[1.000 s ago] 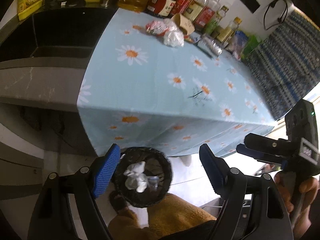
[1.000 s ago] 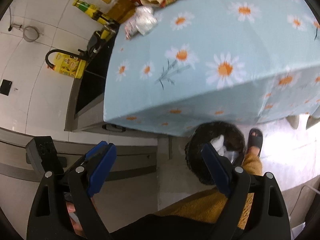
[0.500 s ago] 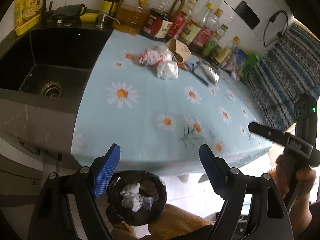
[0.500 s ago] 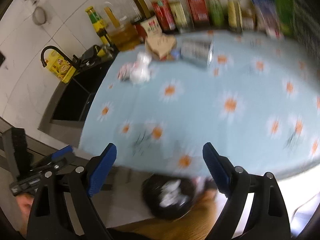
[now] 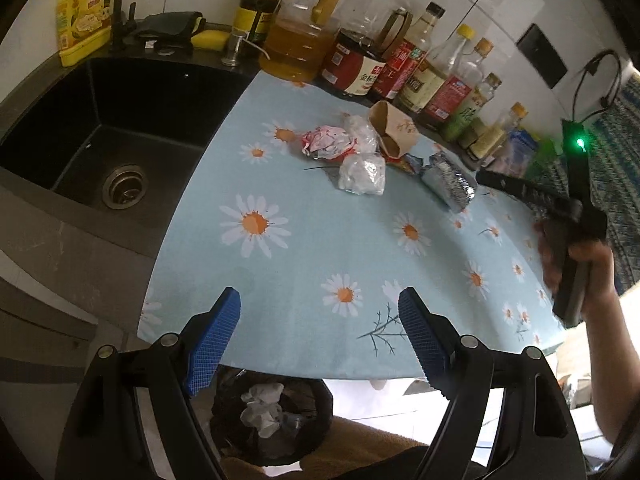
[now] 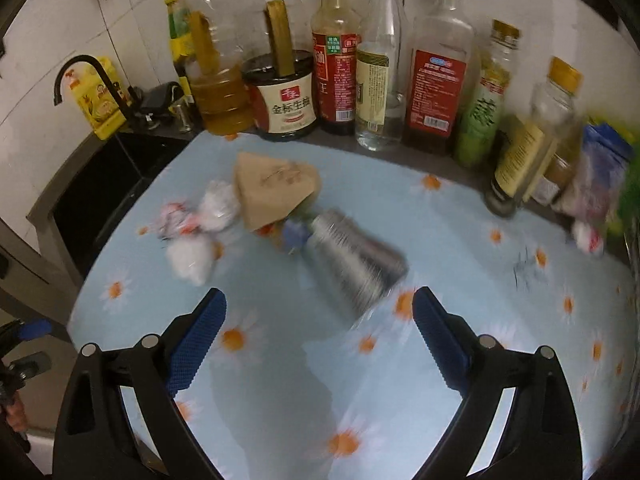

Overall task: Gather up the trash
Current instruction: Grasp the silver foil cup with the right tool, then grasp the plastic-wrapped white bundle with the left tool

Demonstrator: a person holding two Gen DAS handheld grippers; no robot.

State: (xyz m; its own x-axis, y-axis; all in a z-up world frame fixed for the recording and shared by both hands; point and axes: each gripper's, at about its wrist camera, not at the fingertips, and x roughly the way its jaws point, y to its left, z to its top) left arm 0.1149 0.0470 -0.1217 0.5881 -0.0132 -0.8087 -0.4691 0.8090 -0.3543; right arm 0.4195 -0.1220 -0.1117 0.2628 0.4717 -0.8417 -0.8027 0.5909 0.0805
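Right wrist view: my right tongs (image 6: 318, 334) are opening, empty, silver wrapper (image 6: 354, 266) just ahead; my left tongs (image 5: 318, 332) gape empty over the bench (image 5: 320, 248).

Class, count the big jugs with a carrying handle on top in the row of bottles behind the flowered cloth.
2. The oil jug stands near the row's sink end; the dark soy sauce jug stands right beside it. Others may be hidden.

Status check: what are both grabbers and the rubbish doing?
Left gripper open, empty. Right gripper opening, empty, facing silver foil wrapper. Paper cup, crumpled wrappers on tablecloth. Path unobstructed.
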